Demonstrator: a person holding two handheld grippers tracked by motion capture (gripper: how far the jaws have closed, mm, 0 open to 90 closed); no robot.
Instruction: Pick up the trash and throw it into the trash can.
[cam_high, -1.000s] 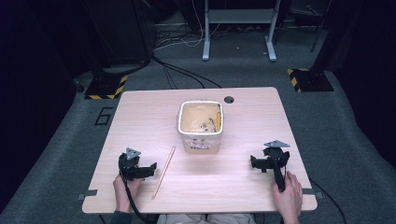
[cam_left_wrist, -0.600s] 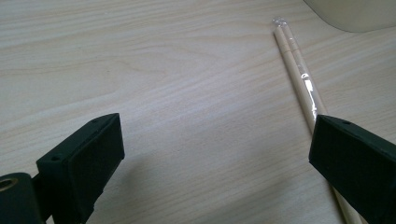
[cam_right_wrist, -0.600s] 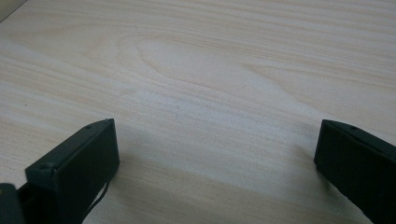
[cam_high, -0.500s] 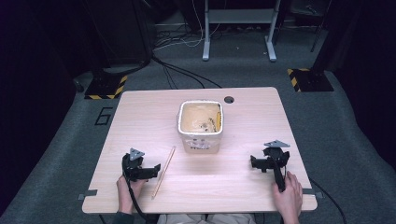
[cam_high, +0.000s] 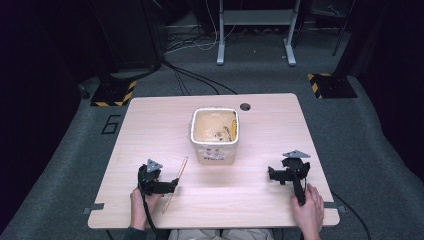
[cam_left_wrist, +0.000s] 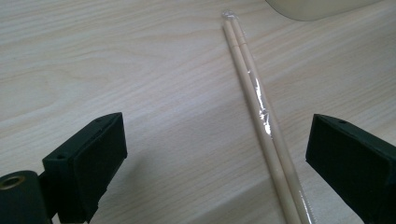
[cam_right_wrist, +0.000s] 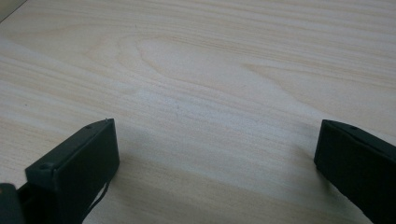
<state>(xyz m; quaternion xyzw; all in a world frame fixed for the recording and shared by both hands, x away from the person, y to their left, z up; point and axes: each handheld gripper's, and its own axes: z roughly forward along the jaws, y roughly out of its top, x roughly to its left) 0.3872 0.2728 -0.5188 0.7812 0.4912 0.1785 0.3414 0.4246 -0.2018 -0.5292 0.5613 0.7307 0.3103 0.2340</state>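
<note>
Lying flat on the tabletop (cam_high: 260, 200), a pair of chopsticks (cam_high: 174, 183) in a clear wrapper runs at a slant from the near edge toward the tub (cam_high: 214, 134) at the middle. In the left gripper view the chopsticks (cam_left_wrist: 261, 121) pass between the two black jaws, nearer the right-hand one, touching neither; their far tip ends just short of the tub's pale base (cam_left_wrist: 322, 7). The left hand-held gripper (cam_high: 167, 186) sits low over the wood with its jaws wide apart and around the sticks' near part, held by the person's left hand (cam_high: 142, 205). The tub is cream-coloured, open-topped, with brownish smears inside. Well apart, at the tabletop's right side, the right hand-held gripper (cam_high: 274, 174) rests with its jaws spread wide over bare wood (cam_right_wrist: 210, 93), gripped by the right hand (cam_high: 309, 210).
</note>
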